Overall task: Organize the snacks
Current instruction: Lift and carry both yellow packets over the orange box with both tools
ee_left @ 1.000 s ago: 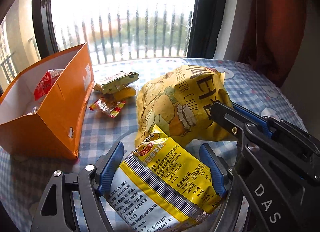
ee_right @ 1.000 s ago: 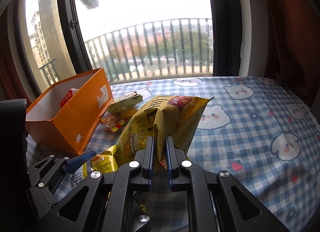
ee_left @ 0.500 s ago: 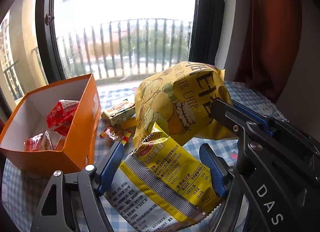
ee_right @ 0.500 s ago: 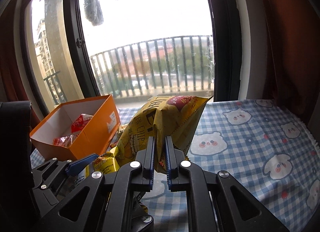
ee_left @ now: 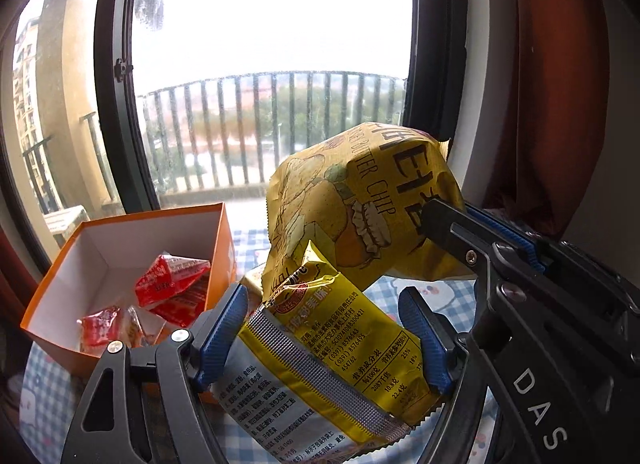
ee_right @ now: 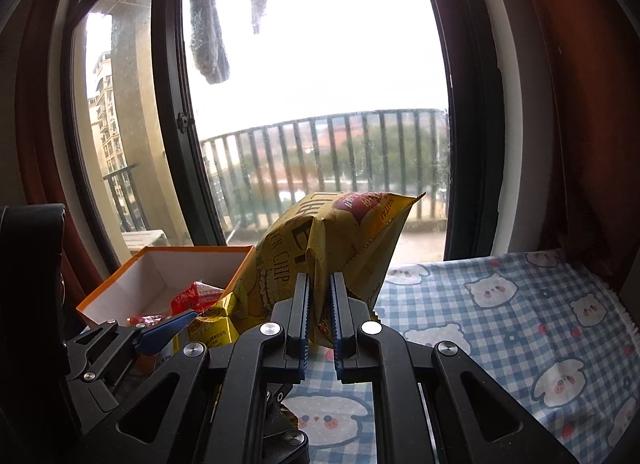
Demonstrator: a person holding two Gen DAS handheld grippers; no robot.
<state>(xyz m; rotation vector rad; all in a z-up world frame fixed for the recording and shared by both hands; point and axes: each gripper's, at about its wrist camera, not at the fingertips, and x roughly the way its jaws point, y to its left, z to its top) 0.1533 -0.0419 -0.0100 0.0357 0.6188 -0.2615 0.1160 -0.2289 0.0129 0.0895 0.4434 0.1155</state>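
My left gripper is shut on a yellow snack packet with printed text, held above the table. My right gripper is shut on the edge of a large yellow butter chip bag, also lifted; the bag shows in the left wrist view with the right gripper's fingers clamped on its right side. An orange box with a white inside stands to the left and holds several red snack packets. It also shows in the right wrist view.
The table has a blue checked cloth with bear prints. A large window with a dark frame and a balcony railing is behind. A red-brown curtain hangs at the right.
Both grippers have risen with their packets, so the small snacks on the cloth have dropped out of sight and the inside of the orange box now shows.
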